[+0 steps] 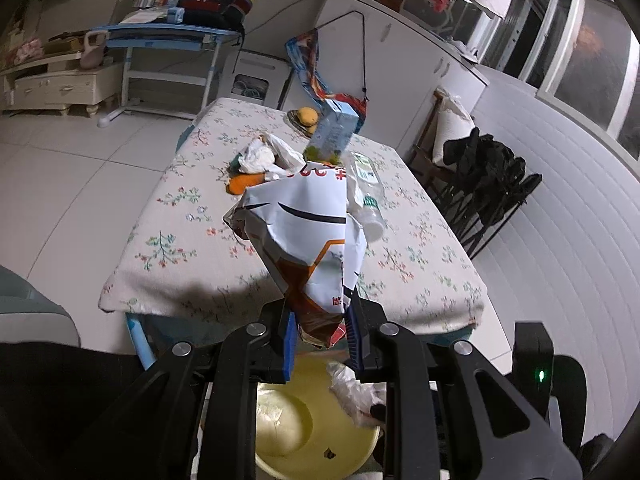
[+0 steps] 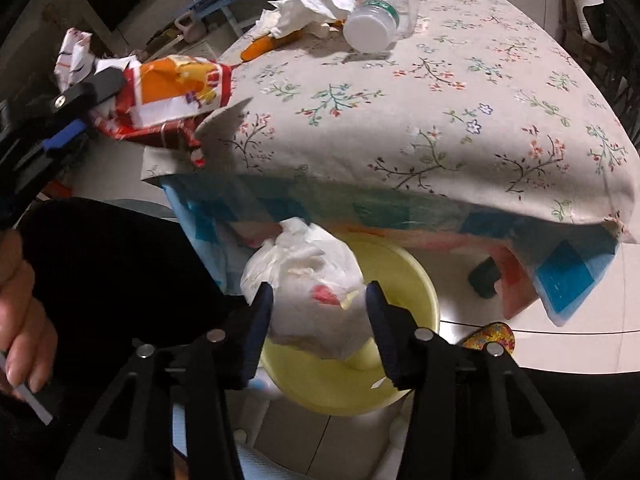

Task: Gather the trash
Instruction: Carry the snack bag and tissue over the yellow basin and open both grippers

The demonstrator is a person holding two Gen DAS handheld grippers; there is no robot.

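Both tongs: left (image 1: 322,344) clamps snack bag (image 1: 304,232), right (image 2: 320,328) parted around tissue wad (image 2: 308,284)

black tool (image 1: 322,342) (blue pads (image 1: 289,350), silver screws)

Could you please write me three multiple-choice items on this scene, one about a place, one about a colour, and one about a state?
1. Where is the clear plastic bottle?
A. Lying on the tablecloth
B. Inside the basin
C. In the right tool

2. What colour is the basin below the table edge?
A. Blue
B. Yellow
C. Red

3. What is the left tool doing?
A. Standing open with nothing in it
B. Clamped on a crumpled snack bag
C. Clamped on the bottle

Answers:
1. A, the bottle lies on its side on the floral tablecloth, cap toward the camera.
2. B, the basin shows pale yellow in both views.
3. B, its pads pinch the end of the snack bag, which hangs clear of the table.
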